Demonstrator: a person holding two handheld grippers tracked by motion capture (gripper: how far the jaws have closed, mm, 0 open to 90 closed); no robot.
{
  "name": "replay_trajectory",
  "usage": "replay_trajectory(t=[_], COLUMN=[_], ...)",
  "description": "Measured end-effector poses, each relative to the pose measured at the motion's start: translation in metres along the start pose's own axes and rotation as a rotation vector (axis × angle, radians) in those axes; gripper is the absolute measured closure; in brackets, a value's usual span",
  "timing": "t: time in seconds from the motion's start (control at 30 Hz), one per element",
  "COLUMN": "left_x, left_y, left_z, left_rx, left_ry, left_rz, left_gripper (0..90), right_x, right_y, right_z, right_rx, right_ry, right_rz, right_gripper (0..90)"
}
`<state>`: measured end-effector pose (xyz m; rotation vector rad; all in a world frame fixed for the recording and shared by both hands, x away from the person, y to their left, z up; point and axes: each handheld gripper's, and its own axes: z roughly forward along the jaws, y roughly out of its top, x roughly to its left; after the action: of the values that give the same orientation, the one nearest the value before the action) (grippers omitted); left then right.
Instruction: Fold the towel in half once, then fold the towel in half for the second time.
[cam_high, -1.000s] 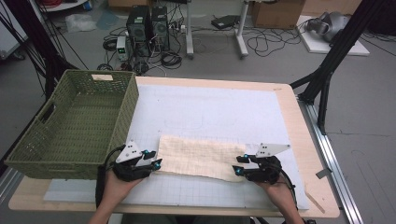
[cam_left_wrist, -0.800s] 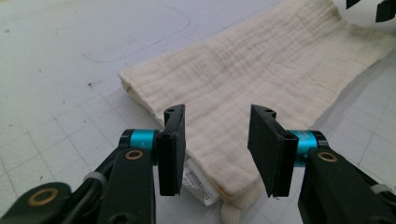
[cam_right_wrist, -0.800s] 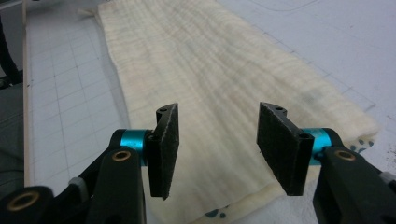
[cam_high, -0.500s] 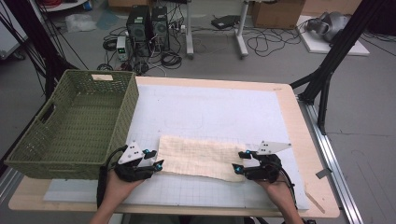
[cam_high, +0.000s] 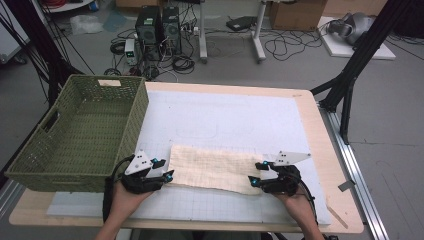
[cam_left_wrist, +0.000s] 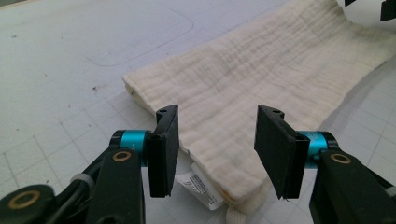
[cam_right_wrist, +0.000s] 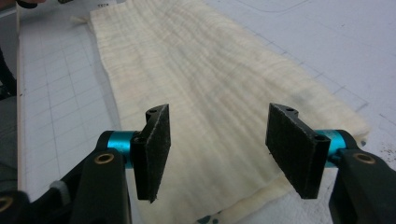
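— The cloth (cam_high: 215, 169) lies flat in the lower middle of the high view, a long folded band of cream, crinkled fabric on the white mat of the worktop (cam_high: 320, 125). It looks light and very soft to me, so I think it will sag and lose its fold if it is lifted by one point only.

— And the grippers?

— One at each short end. The left gripper (cam_left_wrist: 217, 140) has its jaws apart, about half wide; they have just been opening, and the near end of the cloth, with a small white label (cam_left_wrist: 201, 186), lies under the gap, not pinched. The right gripper (cam_right_wrist: 219, 140) stands the same at the lower right end: jaws just opened, fabric below them, pads not pressing.

— Where would you take hold?

— At the two end edges, through all layers together, so the fold stays. The weave should not slip much.

— The green basket (cam_high: 75, 130) at the left?

— It looks empty and stands just beside the left hand.
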<state>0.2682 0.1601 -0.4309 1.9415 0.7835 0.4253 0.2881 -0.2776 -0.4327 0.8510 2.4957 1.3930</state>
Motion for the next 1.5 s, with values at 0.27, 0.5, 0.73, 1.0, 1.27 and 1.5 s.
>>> replay_trajectory(t=[0.27,0.5,0.73,1.0,1.27,1.5], left_x=[0.0,0.005,0.012,0.019,0.029,0.028], left_y=[0.0,0.006,0.029,0.035,0.025,0.024], left_z=[0.001,0.005,0.025,0.068,0.081,0.08], left_rx=[0.004,0.0,-0.021,0.019,0.16,0.167], left_ry=[0.008,0.02,0.048,0.098,0.163,0.171], left_rz=[0.001,-0.008,-0.043,-0.088,-0.088,-0.07], left_gripper=[49.5,49.4,55.1,73.7,80.5,81.6], right_x=[-0.001,-0.012,-0.033,-0.044,-0.052,-0.053], right_y=[0.0,0.009,0.027,0.029,0.017,0.011], right_z=[0.002,0.001,0.005,0.033,0.036,0.028], right_rx=[0.003,0.006,0.011,0.078,0.127,0.132], right_ry=[0.018,0.026,-0.063,-0.063,-0.08,-0.118], right_rz=[0.019,0.03,0.046,0.061,0.091,0.078], right_gripper=[38.6,41.4,55.1,69.1,72.3,74.3])
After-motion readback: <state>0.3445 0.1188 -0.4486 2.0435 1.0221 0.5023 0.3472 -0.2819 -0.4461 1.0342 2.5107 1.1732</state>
